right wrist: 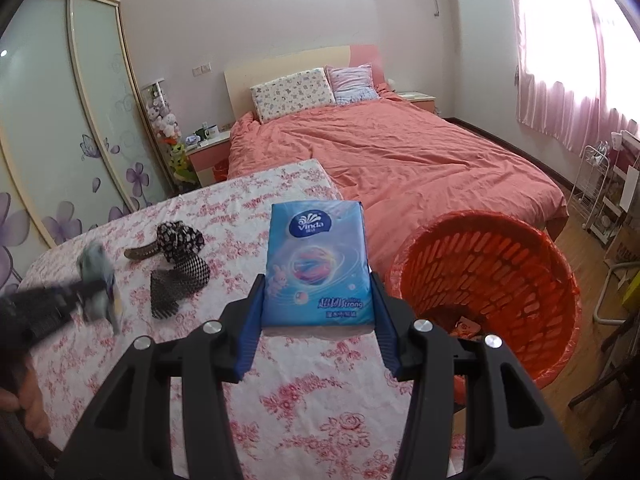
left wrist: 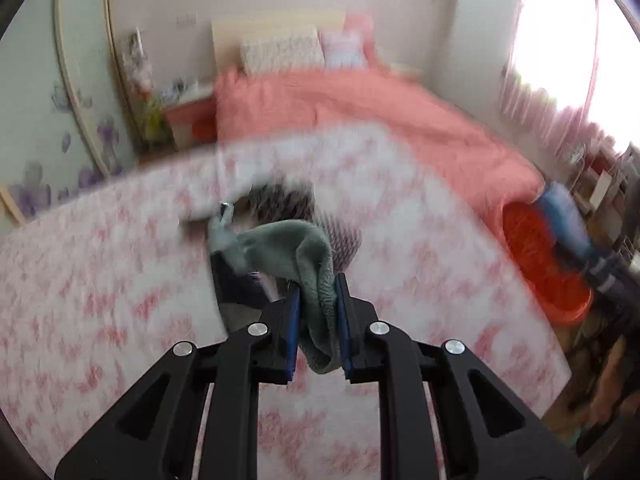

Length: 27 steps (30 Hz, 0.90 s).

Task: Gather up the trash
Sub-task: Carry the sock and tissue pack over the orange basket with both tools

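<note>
Holding, left tongs [left wrist: 316,320]: clamped on a grey-green cloth [left wrist: 288,248], which bunches between the blue pads and drapes forward over the table [left wrist: 100,280]; this view is blurred.
Left tongs from the right wrist view: a dark blur at the left edge [right wrist: 90,290] with the cloth [right wrist: 94,268] at its tip, above the table [right wrist: 320,400].
Right tongs [right wrist: 318,320]: clamped on a blue tissue pack [right wrist: 318,264], one pad on each long side, the pack standing up out of them.
Tissue pack: printed "Vinda" at the top; held over the table's far right part, beside the bin.
Bin [right wrist: 480,264]: an orange slatted basket lined with an orange bag, on the floor just right of the table, near the foot of the bed [right wrist: 400,152]; something small lies at its bottom, too small to make out.
Bin from the left wrist view: at the right, past the table's edge [left wrist: 540,268], blurred.
Table: covered with a white cloth printed with pink flowers.
Still on the table: a black mesh piece [right wrist: 178,284], a black-and-white spotted item [right wrist: 180,238] and a brown strip [right wrist: 140,252], close together left of the tissue pack.
Person: a hand [right wrist: 28,404] at the lower left edge of the right wrist view.
</note>
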Each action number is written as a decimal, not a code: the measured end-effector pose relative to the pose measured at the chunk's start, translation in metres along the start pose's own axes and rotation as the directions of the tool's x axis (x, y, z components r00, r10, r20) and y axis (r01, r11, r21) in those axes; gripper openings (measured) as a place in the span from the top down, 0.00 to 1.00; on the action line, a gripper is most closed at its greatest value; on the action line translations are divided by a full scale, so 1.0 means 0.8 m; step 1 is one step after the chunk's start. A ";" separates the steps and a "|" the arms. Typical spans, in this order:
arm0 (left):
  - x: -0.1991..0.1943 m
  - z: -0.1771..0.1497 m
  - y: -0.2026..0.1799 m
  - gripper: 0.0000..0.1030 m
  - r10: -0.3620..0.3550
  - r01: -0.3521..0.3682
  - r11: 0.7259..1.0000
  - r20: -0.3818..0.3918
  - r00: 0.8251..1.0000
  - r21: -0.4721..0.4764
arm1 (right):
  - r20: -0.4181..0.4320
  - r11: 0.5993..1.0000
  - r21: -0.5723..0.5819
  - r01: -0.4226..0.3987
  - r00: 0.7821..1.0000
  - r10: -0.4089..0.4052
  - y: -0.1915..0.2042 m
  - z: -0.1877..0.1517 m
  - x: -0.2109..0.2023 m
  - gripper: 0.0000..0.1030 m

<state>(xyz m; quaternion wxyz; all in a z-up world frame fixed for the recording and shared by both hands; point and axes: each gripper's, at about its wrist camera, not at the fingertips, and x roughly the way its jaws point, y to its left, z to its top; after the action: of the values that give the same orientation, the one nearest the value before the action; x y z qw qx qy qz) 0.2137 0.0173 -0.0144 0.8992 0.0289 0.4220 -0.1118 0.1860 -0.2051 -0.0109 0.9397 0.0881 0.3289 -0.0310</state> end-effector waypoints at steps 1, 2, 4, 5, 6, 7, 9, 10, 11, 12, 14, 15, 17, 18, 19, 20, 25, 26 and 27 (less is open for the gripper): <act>0.004 -0.008 0.005 0.84 -0.005 0.005 1.000 -0.021 1.000 -0.007 | -0.004 1.000 -0.001 0.007 1.000 -0.007 -0.001 -0.003 0.002 0.53; 0.000 -0.009 0.008 0.84 -0.009 0.009 1.000 -0.014 1.000 -0.015 | -0.011 1.000 0.001 0.008 1.000 -0.008 -0.002 -0.005 0.006 0.53; -0.011 -0.008 0.014 0.84 0.010 -0.010 1.000 0.039 0.999 0.008 | -0.032 1.000 0.017 0.005 0.999 -0.004 -0.004 -0.009 0.012 0.53; -0.005 -0.010 0.016 0.84 0.067 -0.070 0.997 0.051 0.996 0.043 | -0.032 1.000 0.015 0.005 0.999 -0.004 -0.003 -0.010 0.013 0.53; 0.006 -0.012 0.017 0.84 0.098 -0.099 0.993 0.021 0.995 0.059 | -0.030 1.000 0.010 0.004 1.000 -0.004 -0.001 -0.011 0.012 0.53; 0.018 -0.016 0.024 0.84 0.106 -0.104 0.994 -0.032 0.994 0.044 | -0.028 1.000 0.006 0.001 1.000 -0.001 0.000 -0.011 0.011 0.53; 0.020 -0.027 0.041 0.84 0.004 -0.004 1.000 -0.045 0.999 -0.017 | -0.013 1.000 -0.013 0.002 1.000 -0.002 0.005 -0.014 0.008 0.53; 0.020 -0.030 0.042 0.84 0.030 -0.030 1.000 -0.037 0.999 -0.008 | -0.012 1.000 -0.018 0.007 1.000 -0.007 0.007 -0.014 0.008 0.53; 0.020 -0.033 0.045 0.84 0.020 -0.020 1.000 -0.033 0.999 -0.017 | -0.016 1.000 -0.020 0.009 1.000 -0.009 0.008 -0.014 0.010 0.53; 0.019 -0.035 0.051 0.84 -0.025 0.024 0.998 -0.033 0.999 -0.052 | -0.023 1.000 -0.015 0.005 1.000 -0.005 0.007 -0.015 0.013 0.53; 0.020 -0.033 0.058 0.84 -0.056 0.054 0.994 -0.025 0.998 -0.094 | -0.031 1.000 -0.002 -0.002 1.000 0.002 0.006 -0.016 0.017 0.53; 0.018 -0.030 0.060 0.84 -0.057 0.055 0.993 -0.019 0.998 -0.105 | -0.034 1.000 0.000 -0.003 0.999 0.003 0.007 -0.017 0.018 0.53; 0.011 -0.025 0.058 0.84 -0.060 0.060 0.992 -0.005 0.998 -0.110 | -0.034 1.000 -0.004 -0.003 0.999 0.003 0.008 -0.017 0.018 0.53; 0.007 -0.020 0.054 0.84 -0.059 0.060 0.993 0.011 0.998 -0.099 | -0.031 1.000 -0.005 -0.003 1.000 0.003 0.008 -0.016 0.018 0.53; 0.006 -0.015 0.050 0.84 -0.053 0.055 0.994 0.017 0.998 -0.089 | -0.028 1.000 -0.005 -0.002 1.000 0.002 0.007 -0.016 0.017 0.53; 0.001 -0.012 0.046 0.84 -0.052 0.054 0.995 0.025 0.998 -0.083 | -0.025 1.000 -0.005 -0.001 1.000 0.001 0.007 -0.015 0.016 0.53; -0.018 0.018 0.041 0.84 -0.108 0.118 0.986 0.086 0.990 -0.115 | -0.003 1.000 0.011 0.001 1.000 -0.001 0.000 -0.006 0.009 0.53; -0.017 0.023 0.040 0.84 -0.097 0.107 0.988 0.087 0.991 -0.114 | -0.001 1.000 0.010 0.003 1.000 -0.003 -0.001 -0.005 0.008 0.53; -0.017 0.028 0.039 0.84 -0.106 0.115 0.986 0.084 0.991 -0.118 | 0.002 1.000 0.011 0.004 1.000 -0.004 -0.003 -0.005 0.007 0.52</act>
<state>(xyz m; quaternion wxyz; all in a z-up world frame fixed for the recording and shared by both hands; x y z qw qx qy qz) 0.2291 0.0471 0.0091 0.9073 -0.0543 0.3940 -0.1364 0.1873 -0.2066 -0.0175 0.9395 0.0925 0.3281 -0.0345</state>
